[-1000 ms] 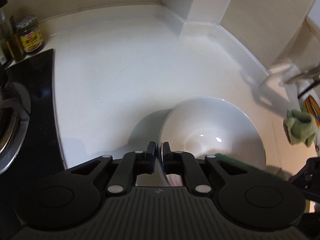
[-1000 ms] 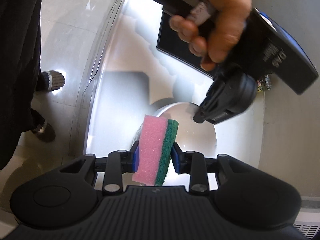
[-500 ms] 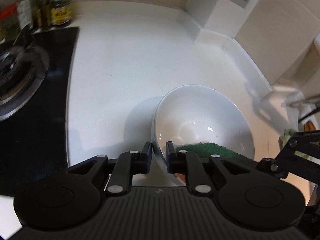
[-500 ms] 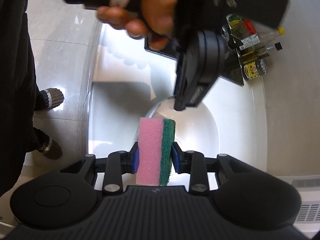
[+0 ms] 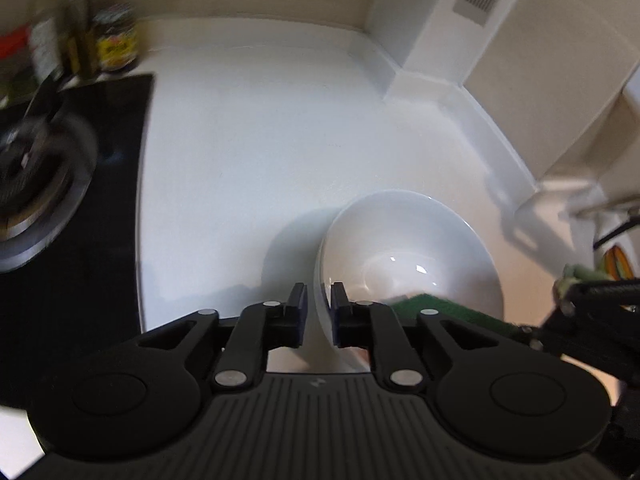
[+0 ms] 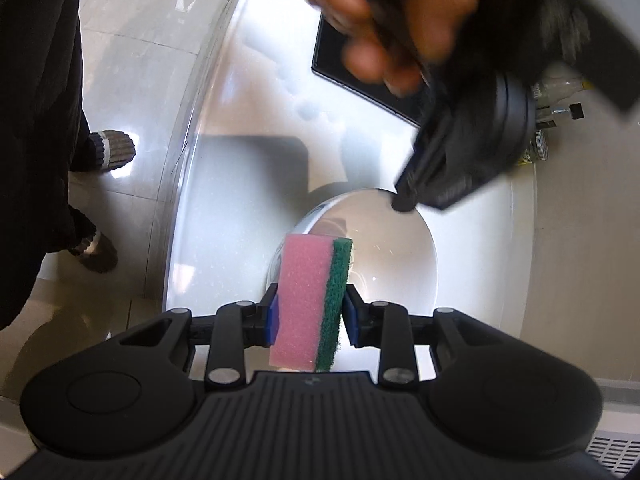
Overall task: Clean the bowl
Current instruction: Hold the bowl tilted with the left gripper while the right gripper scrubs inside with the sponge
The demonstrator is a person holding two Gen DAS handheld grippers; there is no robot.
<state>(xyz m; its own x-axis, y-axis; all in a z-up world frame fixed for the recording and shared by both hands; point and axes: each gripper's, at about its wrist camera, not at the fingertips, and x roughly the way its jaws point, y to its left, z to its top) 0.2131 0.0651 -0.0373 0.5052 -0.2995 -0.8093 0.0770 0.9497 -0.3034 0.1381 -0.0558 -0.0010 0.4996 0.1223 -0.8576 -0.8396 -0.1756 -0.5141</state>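
Observation:
A white bowl (image 5: 412, 256) sits on the white counter (image 5: 248, 160). My left gripper (image 5: 319, 304) is shut on the bowl's near rim, one finger inside and one outside. In the right wrist view the bowl (image 6: 396, 256) lies ahead, with the left gripper (image 6: 404, 200) clamped on its far rim. My right gripper (image 6: 309, 312) is shut on a pink and green sponge (image 6: 312, 300), held upright over the bowl's near edge. The sponge's green face (image 5: 444, 308) shows at the bowl's right rim in the left wrist view.
A black stove top (image 5: 68, 208) with a burner lies left of the bowl. Jars and bottles (image 5: 116, 38) stand at the back left. A wall corner with vents (image 5: 440, 32) rises behind. The counter's front edge and floor (image 6: 132, 80) show to the left in the right wrist view.
The left gripper has swung, still holding the rim. The sponge stays over the bowl's near edge, shifted slightly.

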